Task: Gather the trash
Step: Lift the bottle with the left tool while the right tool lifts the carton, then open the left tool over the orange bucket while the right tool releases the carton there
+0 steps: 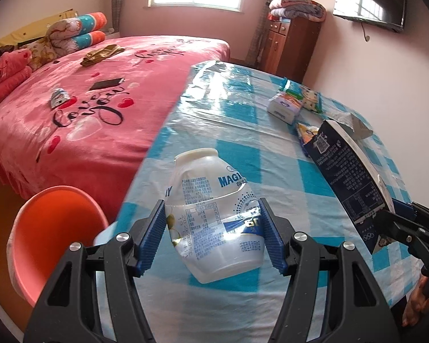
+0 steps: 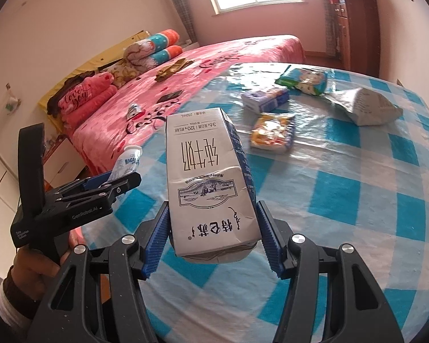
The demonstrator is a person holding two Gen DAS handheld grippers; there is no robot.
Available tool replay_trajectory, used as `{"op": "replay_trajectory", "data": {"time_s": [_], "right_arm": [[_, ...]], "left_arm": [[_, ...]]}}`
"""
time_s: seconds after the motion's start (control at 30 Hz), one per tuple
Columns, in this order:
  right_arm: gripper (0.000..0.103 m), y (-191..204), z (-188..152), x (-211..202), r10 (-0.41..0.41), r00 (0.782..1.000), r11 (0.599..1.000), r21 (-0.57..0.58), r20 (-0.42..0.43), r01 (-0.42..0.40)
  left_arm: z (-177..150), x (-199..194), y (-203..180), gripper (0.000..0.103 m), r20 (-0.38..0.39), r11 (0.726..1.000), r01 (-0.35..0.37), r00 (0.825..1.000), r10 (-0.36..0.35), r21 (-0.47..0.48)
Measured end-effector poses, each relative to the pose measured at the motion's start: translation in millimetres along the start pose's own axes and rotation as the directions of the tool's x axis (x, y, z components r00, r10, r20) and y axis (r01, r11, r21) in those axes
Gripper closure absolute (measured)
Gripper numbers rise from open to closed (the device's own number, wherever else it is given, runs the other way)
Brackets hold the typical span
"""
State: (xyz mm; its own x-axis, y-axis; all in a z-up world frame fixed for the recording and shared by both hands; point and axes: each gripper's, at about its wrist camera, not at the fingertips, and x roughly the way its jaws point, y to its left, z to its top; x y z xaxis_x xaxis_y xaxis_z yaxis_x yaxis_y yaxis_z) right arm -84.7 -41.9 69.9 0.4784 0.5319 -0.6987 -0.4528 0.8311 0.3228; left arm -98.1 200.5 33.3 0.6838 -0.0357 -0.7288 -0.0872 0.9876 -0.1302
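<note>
Trash on the blue-white checked table (image 1: 237, 154): left wrist view shows the left tool (image 1: 214, 237) clamped on a clear plastic drink bottle (image 1: 214, 217) near the table's left edge. Right wrist view shows the right tool (image 2: 213, 238) clamped on a white milk carton (image 2: 206, 183); crumpled wrappers (image 2: 273, 134) lie toward the far edge.

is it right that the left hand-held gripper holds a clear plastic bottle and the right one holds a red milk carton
Not quite. The left hand-held gripper does hold the clear plastic bottle, but the right hand-held gripper holds a white and dark blue milk carton, not a red one, as the right wrist view shows.
</note>
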Motion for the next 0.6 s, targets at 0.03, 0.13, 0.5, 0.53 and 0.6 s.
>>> {"op": "replay_trajectory", "data": {"time_s": [0.03,0.13,0.5,0.53,0.6], "right_arm": [[0.043,3.3,0.9,1.3,0.005,1.000,1.000,-0.007,-0.003,-0.005],[0.043,14.8,4.2,4.3,0.023,1.000,0.999,-0.030,-0.013,-0.024],[0.043,66.9,14.2,23.9,0.087,0.994,0.987,-0.131,-0.068,-0.095],[0.043,73.1,15.2,25.9,0.092,0.993,0.984,-0.145,-0.073,-0.102],[0.043,86.8,16.7,30.8,0.102,0.991,0.978,-0.175,-0.088,-0.116]], "left_arm": [[-0.3,-2.3,3.8,0.039,0.003,1.000,-0.005,1.000,0.005,-0.005],[-1.1,-10.8,17.0,0.039,0.016,1.000,-0.023,1.000,0.024,-0.021],[-11.0,-36.3,69.7,0.039,0.034,0.990,-0.109,0.993,0.112,-0.085],[-13.1,-37.9,74.9,0.039,0.032,0.989,-0.117,0.992,0.120,-0.093],[-17.4,-41.1,87.0,0.039,0.029,0.985,-0.134,0.990,0.138,-0.111]]}}
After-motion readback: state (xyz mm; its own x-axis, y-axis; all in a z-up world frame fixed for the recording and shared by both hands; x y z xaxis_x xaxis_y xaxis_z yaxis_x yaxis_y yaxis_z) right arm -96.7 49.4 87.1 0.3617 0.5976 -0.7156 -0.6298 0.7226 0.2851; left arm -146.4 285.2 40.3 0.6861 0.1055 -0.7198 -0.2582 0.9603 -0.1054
